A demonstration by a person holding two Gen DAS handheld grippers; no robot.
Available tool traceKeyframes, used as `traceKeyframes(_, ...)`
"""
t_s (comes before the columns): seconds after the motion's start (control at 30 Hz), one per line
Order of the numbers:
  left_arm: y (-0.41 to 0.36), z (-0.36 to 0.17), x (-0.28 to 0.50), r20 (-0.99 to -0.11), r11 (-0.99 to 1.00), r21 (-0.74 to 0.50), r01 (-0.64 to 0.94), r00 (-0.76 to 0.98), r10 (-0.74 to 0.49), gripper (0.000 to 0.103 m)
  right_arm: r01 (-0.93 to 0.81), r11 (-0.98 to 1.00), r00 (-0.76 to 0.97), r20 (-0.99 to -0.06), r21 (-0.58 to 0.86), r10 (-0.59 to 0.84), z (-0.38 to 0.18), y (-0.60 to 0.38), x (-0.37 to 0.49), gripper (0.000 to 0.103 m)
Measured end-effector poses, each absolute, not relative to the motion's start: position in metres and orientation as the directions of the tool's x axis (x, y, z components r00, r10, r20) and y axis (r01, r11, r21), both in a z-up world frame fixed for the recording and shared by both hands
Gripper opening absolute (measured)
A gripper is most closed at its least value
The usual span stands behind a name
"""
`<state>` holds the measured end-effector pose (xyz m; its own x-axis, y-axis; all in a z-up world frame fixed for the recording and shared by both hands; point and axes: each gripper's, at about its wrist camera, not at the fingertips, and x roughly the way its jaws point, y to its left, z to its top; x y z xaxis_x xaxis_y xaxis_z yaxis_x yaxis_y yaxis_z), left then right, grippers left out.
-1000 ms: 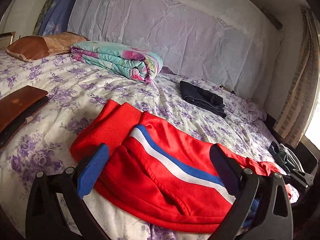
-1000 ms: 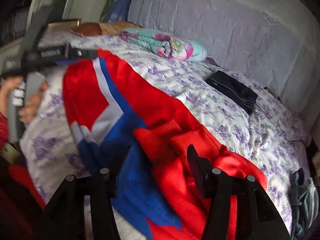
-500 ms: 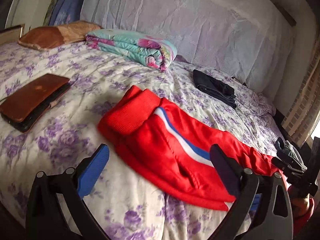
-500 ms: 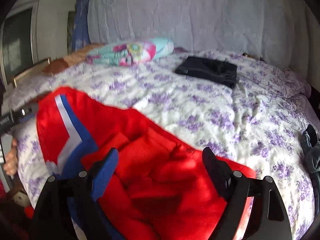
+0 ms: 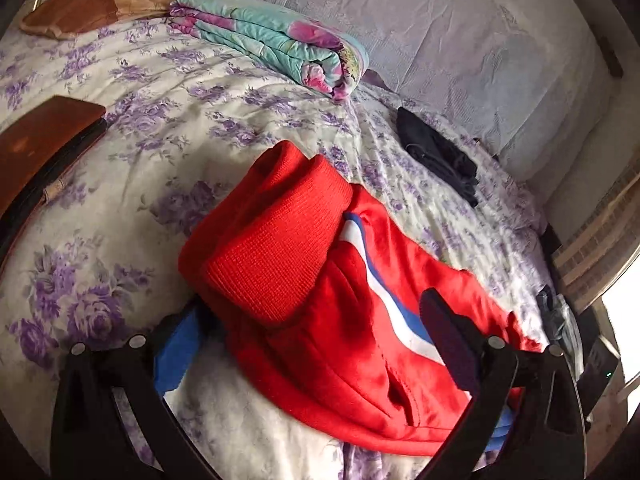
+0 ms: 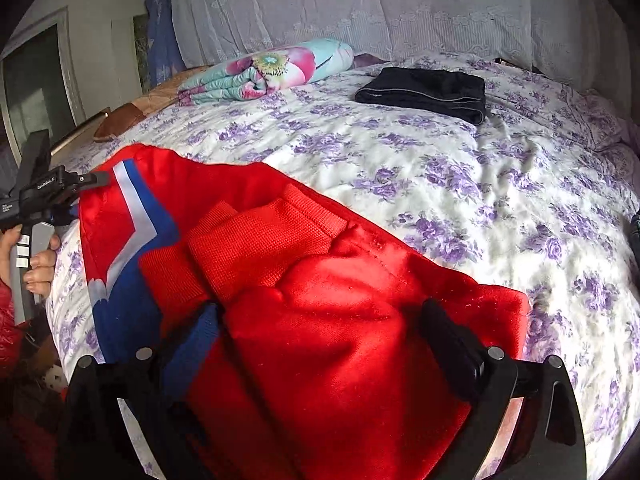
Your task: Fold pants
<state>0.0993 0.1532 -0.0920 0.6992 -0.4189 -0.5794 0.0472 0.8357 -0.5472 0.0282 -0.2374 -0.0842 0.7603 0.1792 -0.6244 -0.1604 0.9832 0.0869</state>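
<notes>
Both grippers' fingers stand spread wide, gripping nothing. Left gripper (image 5: 312, 344) has dropped closer than half a second ago, now straddling the ribbed cuffs of the red pants (image 5: 320, 300) on the floral bedspread (image 5: 120, 160). Right gripper (image 6: 320, 352) straddles the bunched red fabric, so a grasp for another fold looks imminent.

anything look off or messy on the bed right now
Only the red pants: they lie bunched and uneven at the near edge of the bed, ribbed waistband flopped over. The black garment and floral quilt sit neatly folded.
</notes>
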Motion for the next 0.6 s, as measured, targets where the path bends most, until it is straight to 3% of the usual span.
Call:
traceKeyframes(0.13, 0.171, -0.095, 0.092, -0.502, 0.755, -0.652, 0.064, 0.710, -0.494, 0.097, -0.135, 0.972, 0.837, -0.503, 0.192, 0.216, -0.074, -0.261, 0.010, 0.100)
traceKeyframes(0.23, 0.161, -0.093, 0.095, -0.544, 0.798, -0.601, 0.045, 0.709, -0.450, 0.094, -0.049, 0.984, 0.727, -0.669, 0.174, 0.155, -0.090, -0.260, 0.037, 0.100)
traceKeyframes(0.27, 0.158, -0.091, 0.096, -0.561, 0.814, -0.580, 0.030, 0.710, -0.426, 0.093, -0.058, 0.987, 0.723, -0.675, 0.148, 0.144, -0.090, -0.256, 0.039, 0.100)
traceKeyframes(0.3, 0.157, -0.090, 0.097, -0.573, 0.825, -0.565, 0.010, 0.714, -0.402, 0.084, -0.078, 0.988, 0.727, -0.671, 0.132, 0.147, -0.089, -0.252, 0.039, 0.100)
traceKeyframes(0.33, 0.159, -0.090, 0.097, -0.586, 0.832, -0.554, -0.025, 0.722, -0.368, 0.065, -0.099, 0.986, 0.729, -0.666, 0.131, 0.162, -0.089, -0.249, 0.038, 0.100)
traceKeyframes(0.47, 0.171, -0.091, 0.093, -0.568, 0.793, -0.606, -0.060, 0.730, -0.379, 0.049, -0.171, 0.956, 0.803, -0.528, 0.239, 0.276, -0.067, -0.271, 0.009, 0.100)
traceKeyframes(0.53, 0.166, -0.083, 0.088, -0.571, 0.819, -0.571, -0.044, 0.738, -0.359, 0.042, -0.119, 0.959, 0.858, -0.460, 0.256, 0.230, -0.052, -0.297, -0.008, 0.100)
traceKeyframes(0.6, 0.154, -0.068, 0.082, -0.563, 0.856, -0.516, -0.015, 0.760, -0.326, 0.039, 0.011, 0.972, 0.884, -0.457, 0.235, 0.101, -0.047, -0.327, -0.013, 0.100)
